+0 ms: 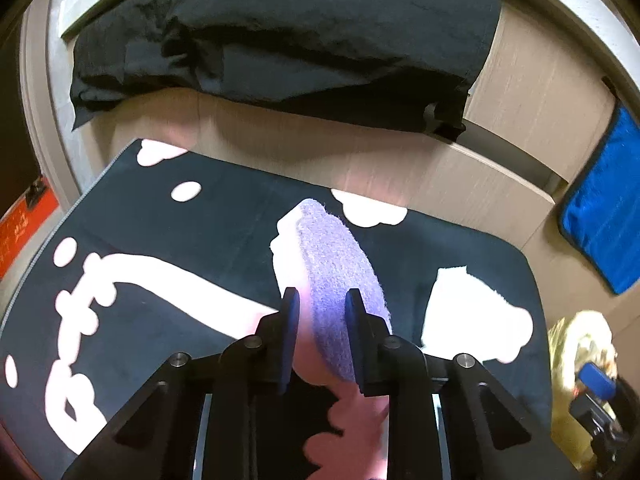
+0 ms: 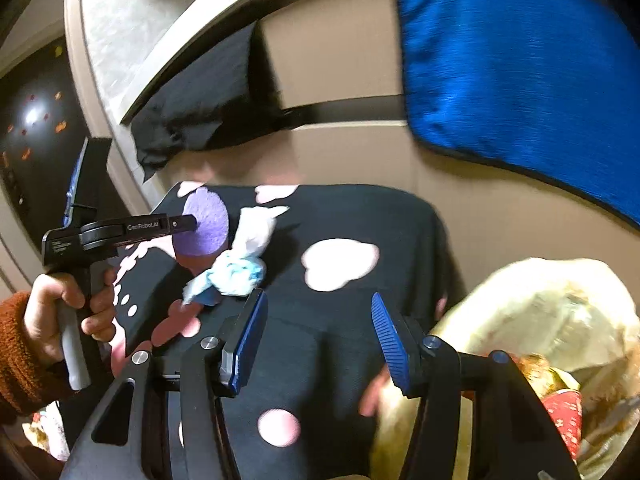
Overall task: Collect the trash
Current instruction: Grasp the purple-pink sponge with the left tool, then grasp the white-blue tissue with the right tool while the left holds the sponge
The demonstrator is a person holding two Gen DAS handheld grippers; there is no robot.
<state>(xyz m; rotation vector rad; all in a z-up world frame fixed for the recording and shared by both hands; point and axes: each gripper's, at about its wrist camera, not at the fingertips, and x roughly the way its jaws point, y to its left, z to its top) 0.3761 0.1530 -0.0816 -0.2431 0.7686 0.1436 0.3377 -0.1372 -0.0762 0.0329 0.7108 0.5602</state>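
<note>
Left gripper (image 1: 322,300) is clamped on the sponge (image 1: 336,276), a thick oval pad with a fuzzy purple scouring face and a smooth pale foam layer behind it. The blue ribbed pads press both flat sides, and the sponge stands on edge between them, poking out past the fingertips. From the right wrist view the same sponge (image 2: 204,226) shows as a round purple disc at the tip of the left gripper (image 2: 188,224), gripped by the person's hand (image 2: 64,312) in a nubbly rust-orange sleeve (image 2: 16,352).

Beneath both tools lies the mat (image 1: 192,232), dark, short-napped fabric with soft rounded white and pink blotches.

Right gripper (image 2: 318,320) is released, jaws spread wide, nothing between the grooved blue pads. Just ahead of its left finger lies a crumpled tissue (image 2: 240,264), white with pale blue patches, twisted into a peak at the top, resting on the mat right beside the sponge. In the left wrist view that tissue (image 1: 472,312) is a bright, blown-out lump to the right of the fingers.

To the right of the right gripper, close by its finger, sits the trash bag (image 2: 540,320), thin, crinkly, yellowish plastic with its mouth open, something red and patterned inside. Ahead, a black cloth (image 1: 280,40) is draped in rumpled folds, and a blue towel (image 2: 520,60) with a fine ribbed weave hangs over the pale wood-grain cabinet (image 1: 536,80).
</note>
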